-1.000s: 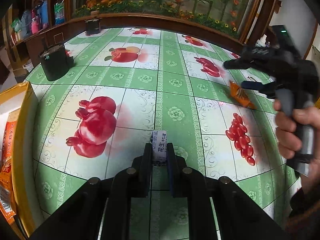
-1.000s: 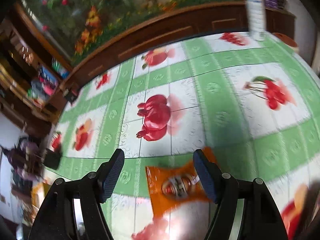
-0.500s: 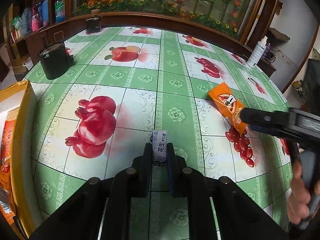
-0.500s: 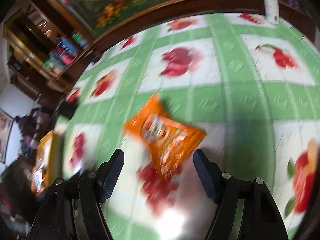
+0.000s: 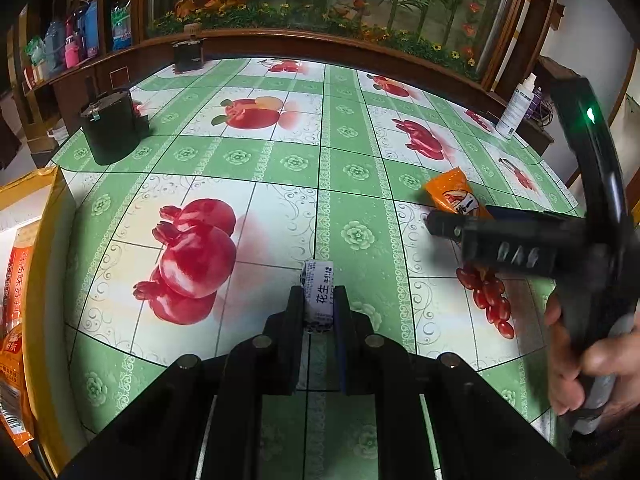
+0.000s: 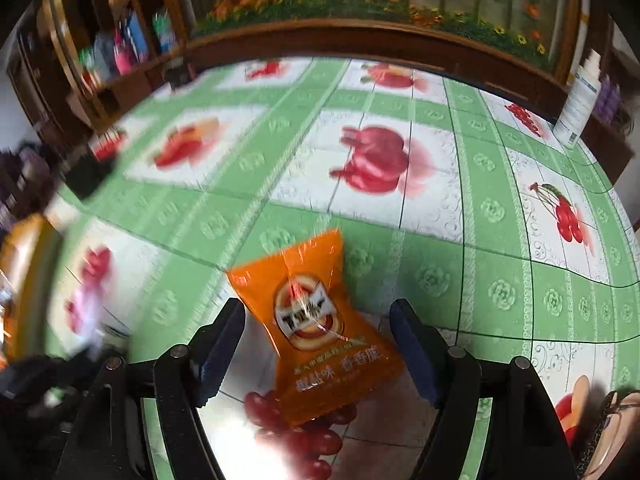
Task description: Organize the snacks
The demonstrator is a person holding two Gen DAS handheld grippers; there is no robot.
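A small white candy bar (image 5: 319,298) with dark print is clamped between the pads of my left gripper (image 5: 318,300), just above the fruit-print tablecloth (image 5: 240,160). An orange snack packet (image 6: 320,328) lies flat on the cloth. My right gripper (image 6: 318,320) hovers over it, its jaws opening, one finger on either side and neither pad touching the packet. In the left wrist view the right gripper (image 5: 436,222) reaches in from the right, held by a hand (image 5: 580,364), and covers the near half of the orange packet (image 5: 450,194).
A yellow box (image 5: 44,280) with orange snack bags stands at the left table edge. A black round container (image 5: 108,128) sits at the far left, a smaller black one (image 5: 188,54) behind it. A white spray bottle (image 6: 578,108) stands at the far right. A wooden ledge borders the back.
The right gripper has rolled and swung over the orange packet, which now lies between its fingers. The left gripper and its candy bar have stayed put.
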